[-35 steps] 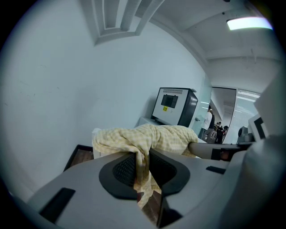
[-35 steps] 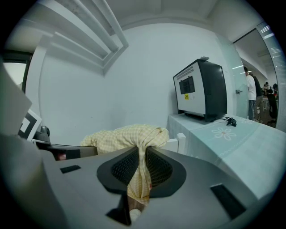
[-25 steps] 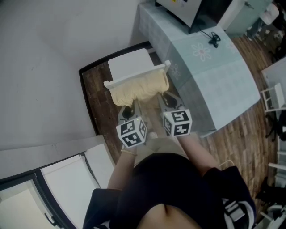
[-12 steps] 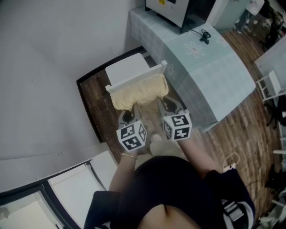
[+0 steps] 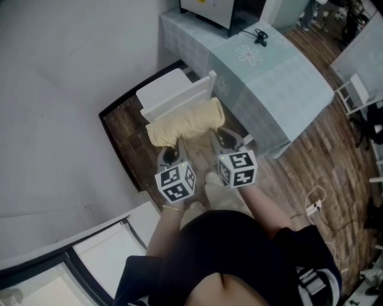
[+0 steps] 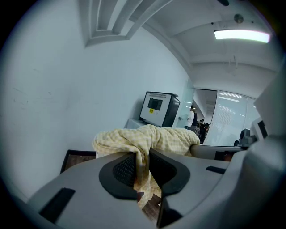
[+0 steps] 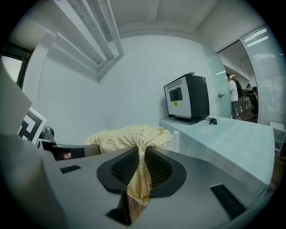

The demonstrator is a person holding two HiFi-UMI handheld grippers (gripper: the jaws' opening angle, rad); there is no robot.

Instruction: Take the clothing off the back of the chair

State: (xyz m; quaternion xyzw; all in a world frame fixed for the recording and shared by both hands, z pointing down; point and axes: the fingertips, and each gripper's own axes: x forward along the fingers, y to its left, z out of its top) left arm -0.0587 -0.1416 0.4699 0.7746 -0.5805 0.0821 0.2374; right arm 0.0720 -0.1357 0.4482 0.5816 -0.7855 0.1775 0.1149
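A pale yellow checked garment (image 5: pixel 184 122) hangs bunched between my two grippers, just in front of the white chair's backrest (image 5: pixel 179 98) and clear of its top rail. My left gripper (image 5: pixel 169 147) is shut on the garment's left end (image 6: pixel 142 154), with cloth pinched between its black pads. At the garment's right end (image 7: pixel 142 166), my right gripper (image 5: pixel 219 136) is shut on a fold that dangles below its pads. The chair's white seat (image 5: pixel 163 89) lies beyond the backrest.
A table with a light blue flowered cloth (image 5: pixel 269 72) stands to the right of the chair, carrying a dark machine (image 5: pixel 221 7) and a cable. A dark-framed patch of wooden floor (image 5: pixel 122 128) surrounds the chair. White wall to the left. A power strip (image 5: pixel 312 207) lies on the floor.
Both grippers have drawn back toward me and risen a little with the garment; it has come off the top of the backrest and now hangs in front of it.
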